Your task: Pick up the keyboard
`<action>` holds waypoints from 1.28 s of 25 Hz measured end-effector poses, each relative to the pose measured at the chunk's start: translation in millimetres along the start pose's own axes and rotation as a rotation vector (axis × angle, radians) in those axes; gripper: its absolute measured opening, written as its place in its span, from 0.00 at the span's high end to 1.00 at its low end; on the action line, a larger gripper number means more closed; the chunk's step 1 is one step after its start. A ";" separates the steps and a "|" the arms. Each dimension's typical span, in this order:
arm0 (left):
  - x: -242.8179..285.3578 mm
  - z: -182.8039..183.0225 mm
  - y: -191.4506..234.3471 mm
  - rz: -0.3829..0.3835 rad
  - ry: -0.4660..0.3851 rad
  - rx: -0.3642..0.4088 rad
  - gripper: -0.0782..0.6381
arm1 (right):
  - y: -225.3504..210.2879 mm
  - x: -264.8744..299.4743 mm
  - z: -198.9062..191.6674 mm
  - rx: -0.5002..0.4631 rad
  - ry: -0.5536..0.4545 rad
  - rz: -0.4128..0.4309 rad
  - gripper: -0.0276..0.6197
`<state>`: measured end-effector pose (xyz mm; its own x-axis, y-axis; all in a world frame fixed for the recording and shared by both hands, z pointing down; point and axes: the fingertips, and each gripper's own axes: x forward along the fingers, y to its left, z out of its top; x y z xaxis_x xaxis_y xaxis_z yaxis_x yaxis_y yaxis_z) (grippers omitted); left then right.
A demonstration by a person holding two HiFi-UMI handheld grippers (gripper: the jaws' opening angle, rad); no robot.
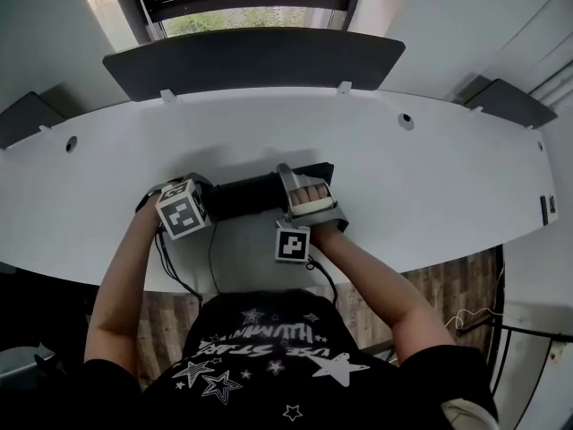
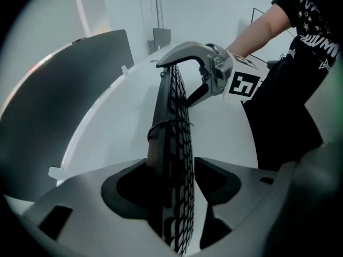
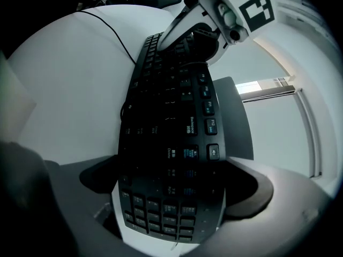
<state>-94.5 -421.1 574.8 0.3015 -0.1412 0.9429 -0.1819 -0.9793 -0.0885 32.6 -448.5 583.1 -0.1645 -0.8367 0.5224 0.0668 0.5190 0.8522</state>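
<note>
Keyboard: black, tipped up on its long edge at the near side of the white desk, spanning between our two hands.
Right gripper: we have its jaws closed on one end of the keyboard, pads against it on both sides.
Left gripper: jaws spread wide; we see the keyboard's other end standing edge-on between them, unpressed.
Cable: black, trailing across the desk.
Divider panel: dark grey, upright along the desk's far edge.
</note>
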 end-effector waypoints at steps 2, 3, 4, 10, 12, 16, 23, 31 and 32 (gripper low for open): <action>6.2 -1.1 -4.3 -0.029 0.037 0.019 0.52 | -3.2 -1.2 0.7 0.005 -0.007 -0.025 0.07; 8.7 -0.7 -5.9 -0.040 0.052 0.024 0.52 | -3.0 -1.9 0.8 0.012 -0.008 -0.029 0.07; 10.8 -0.3 -7.4 -0.049 0.066 0.025 0.52 | -1.9 -2.5 0.5 0.018 -0.005 -0.028 0.06; 14.7 -0.6 -12.2 -0.087 0.118 0.030 0.67 | 1.8 -3.5 -2.7 -0.003 0.006 -0.037 0.06; 14.7 -1.6 -15.5 -0.100 0.121 0.019 0.68 | 0.1 -4.9 -4.2 -0.026 0.011 -0.058 0.07; 12.1 -7.3 -25.8 -0.149 0.146 -0.043 0.76 | 4.8 -8.7 -3.3 -0.030 -0.010 -0.079 0.06; 9.3 -10.2 -50.0 -0.229 0.087 -0.174 0.79 | 6.4 -12.6 0.5 -0.040 -0.033 -0.091 0.06; -4.2 -3.3 -63.9 -0.248 -0.016 -0.280 0.79 | -15.0 -33.7 -7.3 -0.082 -0.048 -0.167 0.07; -7.7 1.4 -65.4 -0.263 -0.053 -0.323 0.79 | -22.5 -37.0 -12.7 -0.067 -0.039 -0.189 0.07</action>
<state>-83.6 -356.2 572.8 0.4229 0.0918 0.9015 -0.3742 -0.8884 0.2660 49.6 -431.4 545.0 -0.2183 -0.9099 0.3527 0.0966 0.3395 0.9356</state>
